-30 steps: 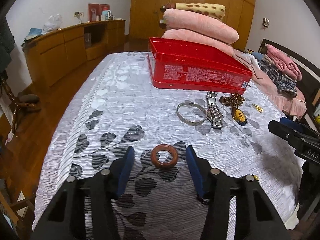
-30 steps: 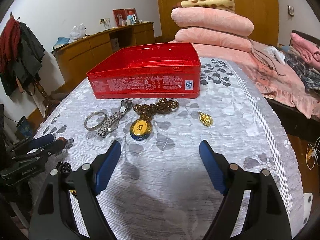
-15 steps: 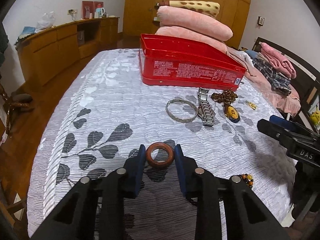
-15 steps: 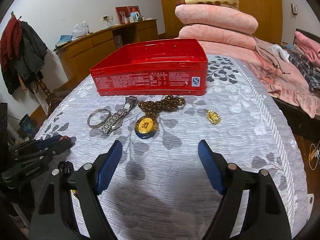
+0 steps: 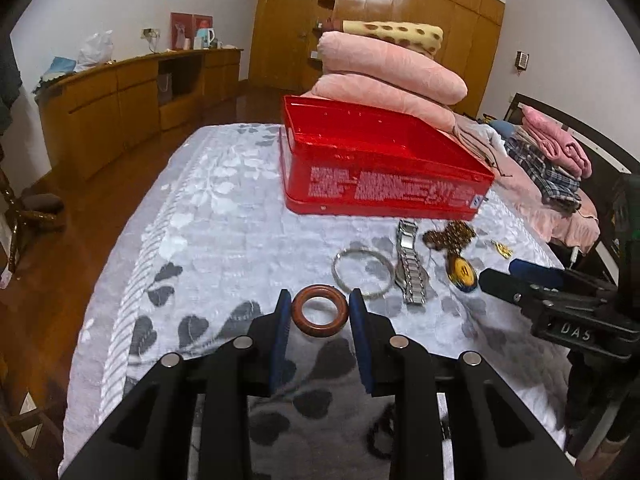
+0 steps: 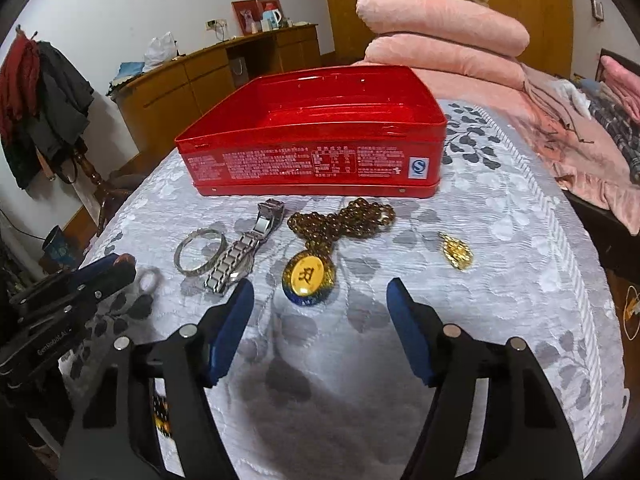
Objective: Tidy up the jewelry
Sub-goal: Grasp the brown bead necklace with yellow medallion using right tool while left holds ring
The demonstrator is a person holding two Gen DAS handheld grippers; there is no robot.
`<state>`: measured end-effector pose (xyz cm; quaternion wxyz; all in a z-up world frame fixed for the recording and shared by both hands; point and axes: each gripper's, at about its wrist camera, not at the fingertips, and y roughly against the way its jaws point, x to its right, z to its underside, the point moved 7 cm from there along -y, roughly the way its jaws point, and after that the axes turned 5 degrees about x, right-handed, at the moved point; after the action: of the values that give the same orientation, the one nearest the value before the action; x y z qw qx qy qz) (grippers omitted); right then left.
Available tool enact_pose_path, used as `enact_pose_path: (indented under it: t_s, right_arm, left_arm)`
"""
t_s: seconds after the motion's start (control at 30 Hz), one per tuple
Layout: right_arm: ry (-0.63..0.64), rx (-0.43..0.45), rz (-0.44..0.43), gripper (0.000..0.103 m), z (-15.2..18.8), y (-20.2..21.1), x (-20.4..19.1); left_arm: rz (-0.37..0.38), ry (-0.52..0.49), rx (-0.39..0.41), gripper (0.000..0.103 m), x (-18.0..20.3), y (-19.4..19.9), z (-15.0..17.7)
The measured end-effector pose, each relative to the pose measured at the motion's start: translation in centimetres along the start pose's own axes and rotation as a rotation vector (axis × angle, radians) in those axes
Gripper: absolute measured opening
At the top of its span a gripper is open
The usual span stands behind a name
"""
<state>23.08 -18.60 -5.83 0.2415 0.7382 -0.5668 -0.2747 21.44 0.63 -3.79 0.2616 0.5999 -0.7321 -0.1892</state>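
**Brown ring clamped in the left claw**

Brown ring [image 5: 319, 316] is sitting pinched between the blue pads of the left gripper [image 5: 319, 322], above the leaf-patterned bedspread [image 5: 224, 240]. Right gripper [image 6: 320, 322] is narrowing its jaws (nothing between them) just short of the gold pendant [image 6: 307, 278], with the red tin [image 6: 312, 140] beyond.

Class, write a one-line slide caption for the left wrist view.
Left gripper jaws clamp a brown ring above the bedspread, short of the open red tin.
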Motion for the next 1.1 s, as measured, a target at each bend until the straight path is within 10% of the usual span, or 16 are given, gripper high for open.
enact_pose_path:
  t_s: [0.2,0.43,0.9,1.1]
  right_arm:
    - [-0.001,-0.050,0.007,0.061,0.0,-1.7,-0.4]
    - [-0.007,-0.087,-0.011,0.032,0.2,-2.6,-0.7]
    - [-0.048,-0.087,0.083,0.034,1.5,0.3,3.7]
    - [-0.036,-0.024,0.055,0.051,0.1,1.4,3.8]
  left_arm:
    - [0.013,0.018,-0.006,0.029,-0.3,-0.6,-0.4]
    - [0.018,0.019,-0.004,0.029,-0.3,-0.6,-0.4]
    - [0.026,0.013,-0.002,0.029,0.1,-0.3,-0.5]
    - [0.030,0.008,-0.005,0.029,0.5,-0.4,-0.4]
